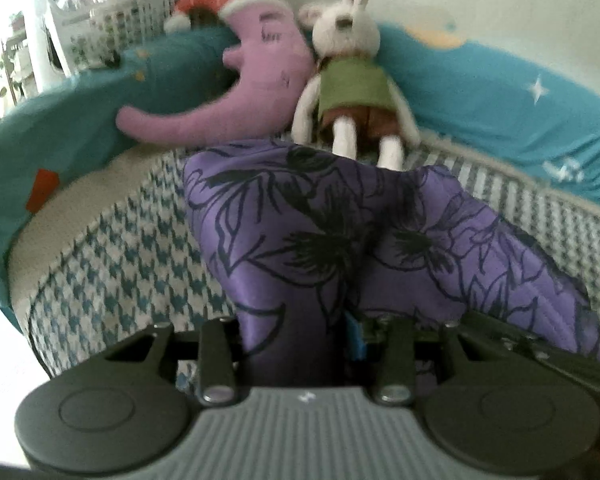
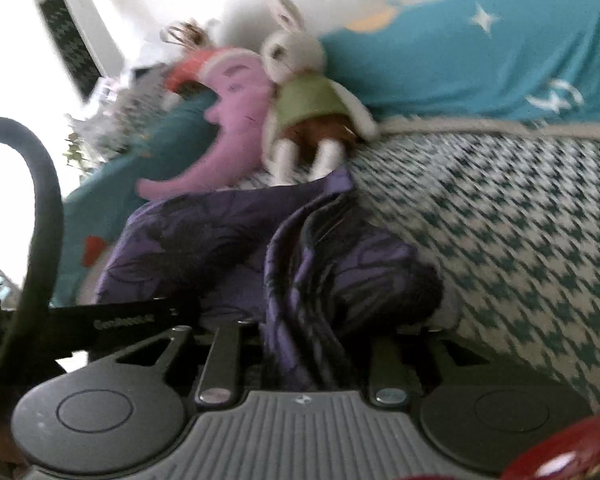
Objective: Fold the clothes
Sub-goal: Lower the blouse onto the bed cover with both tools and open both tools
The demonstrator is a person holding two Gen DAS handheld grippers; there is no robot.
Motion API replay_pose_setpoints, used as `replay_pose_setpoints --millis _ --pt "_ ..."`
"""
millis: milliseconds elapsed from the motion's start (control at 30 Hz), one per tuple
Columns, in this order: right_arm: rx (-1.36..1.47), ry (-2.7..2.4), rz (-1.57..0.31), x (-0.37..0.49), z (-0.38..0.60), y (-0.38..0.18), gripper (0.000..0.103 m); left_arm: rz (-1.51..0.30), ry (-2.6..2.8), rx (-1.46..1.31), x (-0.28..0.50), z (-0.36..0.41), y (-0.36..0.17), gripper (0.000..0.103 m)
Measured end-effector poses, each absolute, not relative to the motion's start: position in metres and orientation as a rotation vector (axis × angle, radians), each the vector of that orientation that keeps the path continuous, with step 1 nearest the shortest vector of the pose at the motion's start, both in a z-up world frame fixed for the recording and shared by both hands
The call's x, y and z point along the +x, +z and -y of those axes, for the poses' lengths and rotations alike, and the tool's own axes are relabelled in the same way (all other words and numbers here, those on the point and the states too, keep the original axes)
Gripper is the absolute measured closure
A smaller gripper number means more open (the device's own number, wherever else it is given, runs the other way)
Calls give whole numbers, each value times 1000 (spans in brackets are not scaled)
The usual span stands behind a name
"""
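Here, purple floral garment (image 1: 320, 232) draped over houndstooth bed cover (image 1: 132, 272), bunched between left gripper (image 1: 300, 344) and right gripper (image 2: 304, 344), both clamped on cloth. Best lifted level, edges matched, tension even.

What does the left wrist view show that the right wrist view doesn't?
Only the left wrist view: a white laundry basket at the back, and the purple garment spread wide, showing its black floral print. Only the right wrist view: a black cable and a red object, too blurred to identify. Both: the garment, rabbit toy, moon plush and houndstooth cover.
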State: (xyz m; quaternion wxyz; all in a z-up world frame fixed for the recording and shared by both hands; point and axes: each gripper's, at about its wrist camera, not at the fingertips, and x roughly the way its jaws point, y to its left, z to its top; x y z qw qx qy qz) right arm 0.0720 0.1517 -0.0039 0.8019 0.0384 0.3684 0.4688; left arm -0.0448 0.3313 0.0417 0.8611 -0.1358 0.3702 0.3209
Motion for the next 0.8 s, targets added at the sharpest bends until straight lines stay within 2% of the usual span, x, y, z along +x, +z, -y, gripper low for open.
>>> replay_pose_setpoints --millis 33,200,500,800 --pt "91 1002 -798 75 -149 -6 67 -777 676 -302 -46 -334 41 56" --pt "115 955 -824 87 -129 0 55 -777 687 -385 -49 -350 36 48" --pt "36 775 -755 95 -106 15 54 -707 676 -587 -69 -381 43 46" --pt "100 900 -636 84 -98 39 57 -648 794 -601 -75 -411 41 44"
